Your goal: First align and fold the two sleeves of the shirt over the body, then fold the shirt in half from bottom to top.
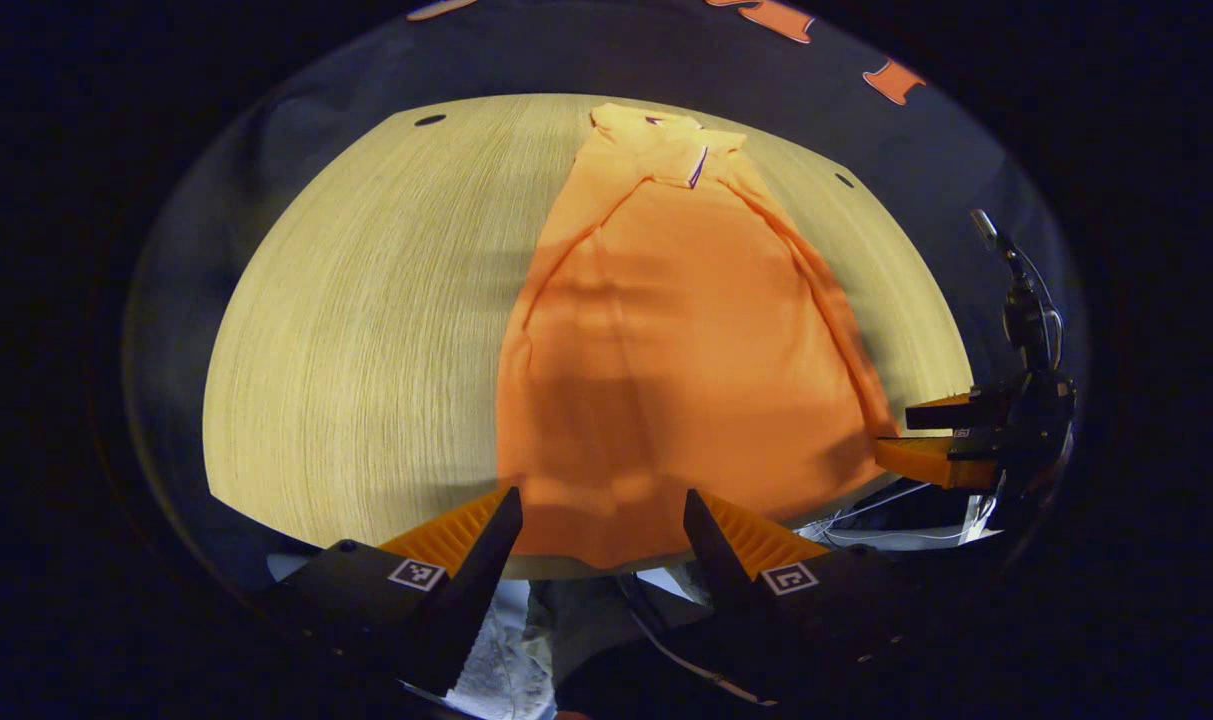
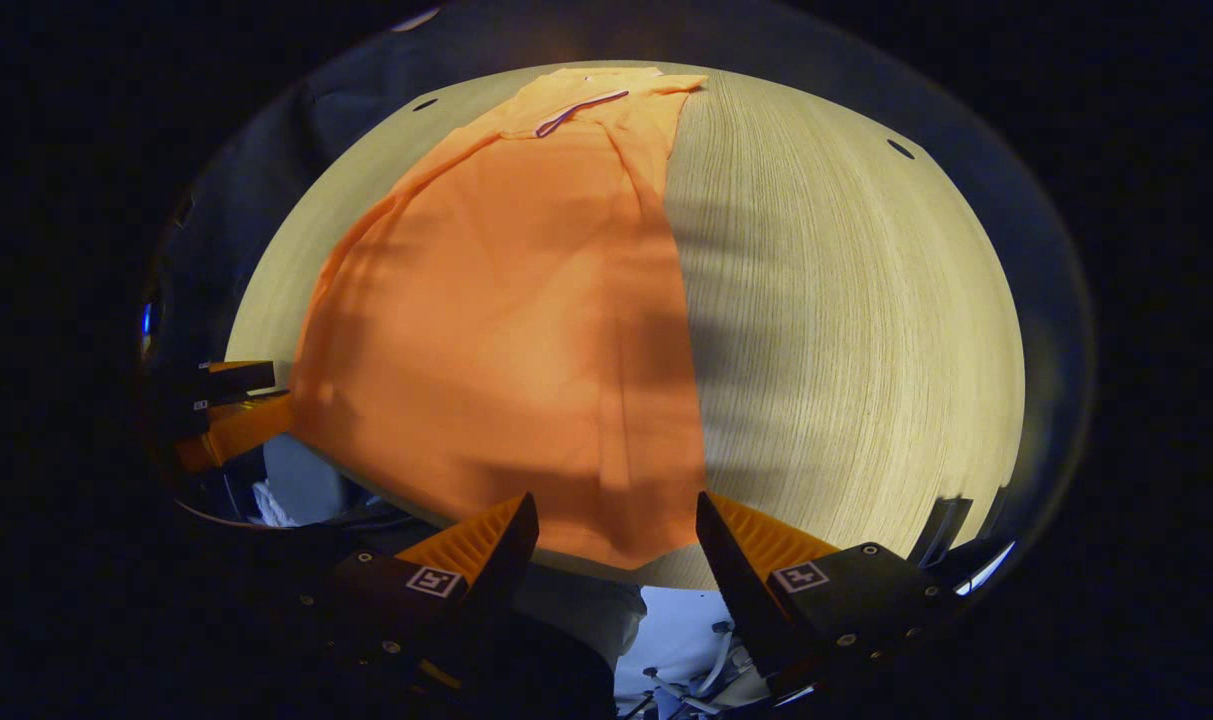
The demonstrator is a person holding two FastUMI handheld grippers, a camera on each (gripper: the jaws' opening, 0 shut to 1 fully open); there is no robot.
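left gripper view, near field: the left gripper (image 1: 602, 520) stands at 6 o'clock with its jaws wide apart, holding nothing. the hem of the shirt (image 1: 666, 360) lies in the gap between the fingers, right at the near edge of the table (image 1: 366, 330). whether the fingers touch the cloth cannot be told. below the table edge a person's clothing and some cables show.

right gripper view, near field: the right gripper (image 2: 616, 525) also stands at 6 o'clock, jaws wide apart and empty. the shirt's (image 2: 506, 320) near right hem corner sits between the fingers at the table (image 2: 846, 330) edge.

middle field: the shirt lies flat, long and narrow, hem near and collar far. its side edges run straight, with fold lines down each side. in the left gripper view the right gripper (image 1: 941, 435) sits at 3 o'clock, just beside the shirt's right hem corner; its jaws show a gap. in the right gripper view the left gripper (image 2: 231, 410) sits at 9 o'clock beside the left hem corner.

open room: bare wood lies broad toward 9 o'clock in the left gripper view and toward 3 o'clock in the right gripper view.

far field: the collar (image 1: 681, 150) lies near the far edge at 12 o'clock. the tabletop is pale, straight-grained wood with small dark holes near its far corners. dark booth cloth stands behind.
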